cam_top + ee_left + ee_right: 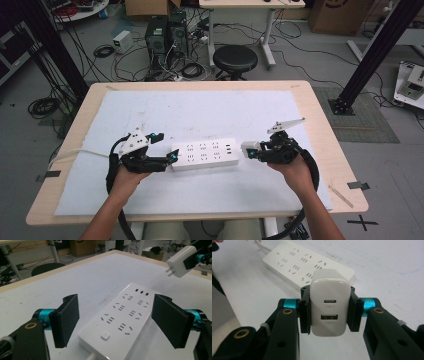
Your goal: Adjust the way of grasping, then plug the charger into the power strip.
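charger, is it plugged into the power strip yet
No, the charger hangs in the right claw with its prongs bare, clear of the power strip.

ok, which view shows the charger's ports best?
Right gripper view: the charger faces the camera, both ports plain, clamped in the right gripper. Left gripper view shows its prongs from afar; high view, a small white block.

The power strip lies mid-mat between the left gripper and the right gripper, blocking any straight low pass between them. The white mat beyond the strip is bare up to the table's far edge, as is the near strip of mat.
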Motion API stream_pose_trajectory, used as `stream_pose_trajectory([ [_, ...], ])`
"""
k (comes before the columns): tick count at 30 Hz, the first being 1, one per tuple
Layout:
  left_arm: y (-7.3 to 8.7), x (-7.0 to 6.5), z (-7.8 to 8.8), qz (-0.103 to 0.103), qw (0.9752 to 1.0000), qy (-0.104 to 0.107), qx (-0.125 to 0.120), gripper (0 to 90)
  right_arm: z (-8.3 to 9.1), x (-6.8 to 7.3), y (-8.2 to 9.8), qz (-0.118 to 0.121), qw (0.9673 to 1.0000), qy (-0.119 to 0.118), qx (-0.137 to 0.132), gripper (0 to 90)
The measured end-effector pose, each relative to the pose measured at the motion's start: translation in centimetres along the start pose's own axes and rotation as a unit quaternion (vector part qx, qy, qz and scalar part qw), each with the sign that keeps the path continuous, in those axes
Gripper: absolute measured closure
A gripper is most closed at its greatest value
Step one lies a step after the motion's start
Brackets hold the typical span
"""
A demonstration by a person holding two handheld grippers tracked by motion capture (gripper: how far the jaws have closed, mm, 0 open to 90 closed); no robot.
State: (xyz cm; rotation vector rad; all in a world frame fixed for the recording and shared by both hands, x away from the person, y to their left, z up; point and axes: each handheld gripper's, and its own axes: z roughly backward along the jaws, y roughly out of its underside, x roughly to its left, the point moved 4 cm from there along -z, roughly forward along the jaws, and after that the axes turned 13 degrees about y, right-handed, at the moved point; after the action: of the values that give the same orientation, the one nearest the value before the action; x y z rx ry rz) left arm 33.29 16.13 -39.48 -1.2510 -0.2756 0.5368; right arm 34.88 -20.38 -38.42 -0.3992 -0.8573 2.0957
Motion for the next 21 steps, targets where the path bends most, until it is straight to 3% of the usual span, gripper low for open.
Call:
stream_pose_trajectory([
  [5, 0.3, 0.3, 1.1, 0.004, 0.9999, -0.011, 0.003, 22.5, 0.7, -0.6, 0.2, 0.029, 0.9990, 0.031, 0.013, 63.4],
  [12, 0.7, 1.1, 2.2, 0.012, 0.9996, -0.024, 0.000, 22.4, 1.3, -1.2, 0.4, 0.042, 0.9981, 0.037, 0.026, 63.4],
  [21, 0.7, 0.7, 2.4, 0.011, 0.9997, -0.023, 0.003, 22.5, 2.0, -1.4, -0.3, 0.058, 0.9973, 0.035, 0.029, 63.3],
])
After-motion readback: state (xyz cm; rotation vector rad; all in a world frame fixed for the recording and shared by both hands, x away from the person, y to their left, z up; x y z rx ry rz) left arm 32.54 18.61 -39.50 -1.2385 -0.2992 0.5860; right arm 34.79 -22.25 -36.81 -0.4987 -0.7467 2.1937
